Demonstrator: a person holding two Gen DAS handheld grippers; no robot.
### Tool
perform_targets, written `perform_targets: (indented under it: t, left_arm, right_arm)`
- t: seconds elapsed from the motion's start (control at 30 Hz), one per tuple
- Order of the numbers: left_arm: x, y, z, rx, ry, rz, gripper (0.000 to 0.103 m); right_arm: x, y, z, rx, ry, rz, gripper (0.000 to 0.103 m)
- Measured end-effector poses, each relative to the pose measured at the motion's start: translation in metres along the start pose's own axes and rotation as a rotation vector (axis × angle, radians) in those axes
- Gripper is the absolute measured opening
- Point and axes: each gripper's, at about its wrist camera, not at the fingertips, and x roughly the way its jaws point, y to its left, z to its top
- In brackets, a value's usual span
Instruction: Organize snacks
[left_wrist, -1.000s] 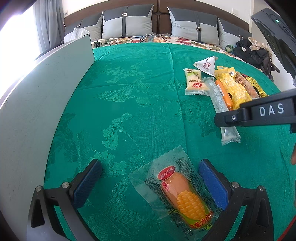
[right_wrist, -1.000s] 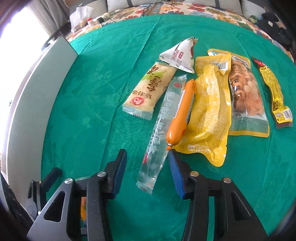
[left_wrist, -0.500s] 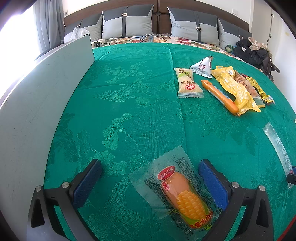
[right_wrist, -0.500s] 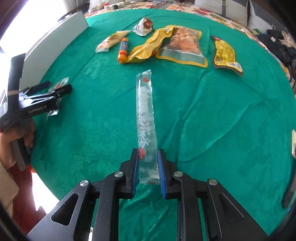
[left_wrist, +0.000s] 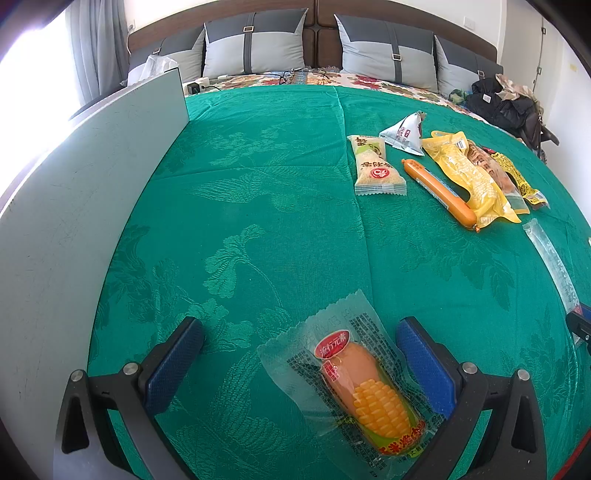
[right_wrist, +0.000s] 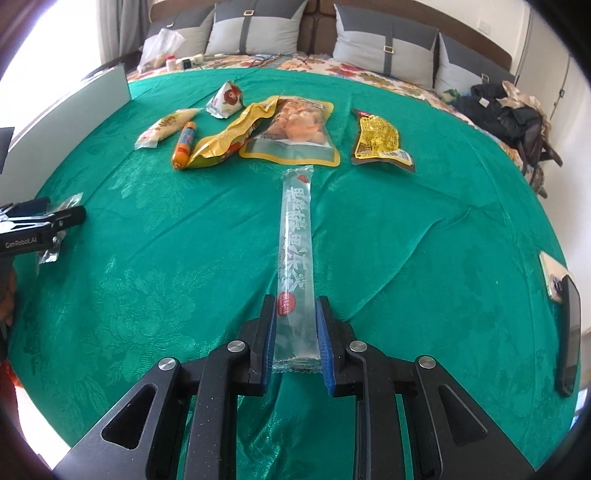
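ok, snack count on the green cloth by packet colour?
Clear packets: 2, the long clear packet and the corn sausage packet
Yellow packets: 3
White pyramid packet: 1
Cream bar: 1
Orange sausage: 1
Total: 8

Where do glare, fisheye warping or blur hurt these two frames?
Left wrist view: window light blows out the upper-left corner, the white board bows under fisheye, and the corn sausage pack stays sharp. Right wrist view: left edge overexposed, the clear long packet glints yet its print reads, and the tablecloth curves.
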Motion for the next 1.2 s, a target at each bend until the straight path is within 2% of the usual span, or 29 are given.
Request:
perform_targets:
  t: [0.1,0.27,0.37,0.47,0.73,0.83,0.93,1.0,1.07,1.13,1.17,1.2]
  left_arm:
    - [0.0,0.0,0.0,0.0,0.0,0.0,0.103]
    - [0.0,0.0,0.0,0.0,0.0,0.0,0.103]
    - [0.0,0.0,0.0,0.0,0.0,0.0,0.103]
    - [0.0,0.0,0.0,0.0,0.0,0.0,0.103]
    - [0.0,0.0,0.001,0.01,0.017,-0.01,0.103]
    - [0.003,0.002,0.012,0.064,0.131,-0.059,0.103]
    - [0.003,0.006,0.019,0.029,0.224,-0.087,0.103]
    - [0.002,0.003,0.016,0.017,0.283,-0.063,0.102]
    - [-0.001,-0.008,0.007,0.062,0.318,-0.027,0.102]
    - [-0.011,-0.016,-0.005,0.082,0.281,-0.04,0.099]
    - [-0.017,-0.018,-0.009,0.084,0.242,-0.051,0.088]
    - [-0.023,-0.019,-0.011,0.092,0.206,-0.055,0.066]
  right_arm:
    - [-0.004,-0.002,-0.005,0.019,-0.014,-0.006,0.03]
    - [-0.001,-0.021,-0.006,0.117,-0.004,0.017,0.06]
    - [-0.001,-0.016,-0.008,0.079,-0.006,0.019,0.07]
    - [-0.001,-0.013,-0.01,0.083,-0.017,0.022,0.075]
    - [-0.002,-0.013,-0.013,0.069,-0.033,0.031,0.079]
    - [-0.003,-0.013,-0.014,0.067,-0.034,0.034,0.079]
    - [-0.004,-0.013,-0.014,0.062,-0.035,0.038,0.079]
    - [-0.004,-0.013,-0.014,0.059,-0.031,0.042,0.079]
    - [-0.004,-0.014,-0.014,0.057,-0.024,0.05,0.079]
    - [-0.006,-0.015,-0.014,0.05,-0.006,0.057,0.079]
    - [-0.007,-0.015,-0.014,0.052,0.008,0.062,0.079]
    - [-0.009,-0.017,-0.015,0.062,0.022,0.073,0.079]
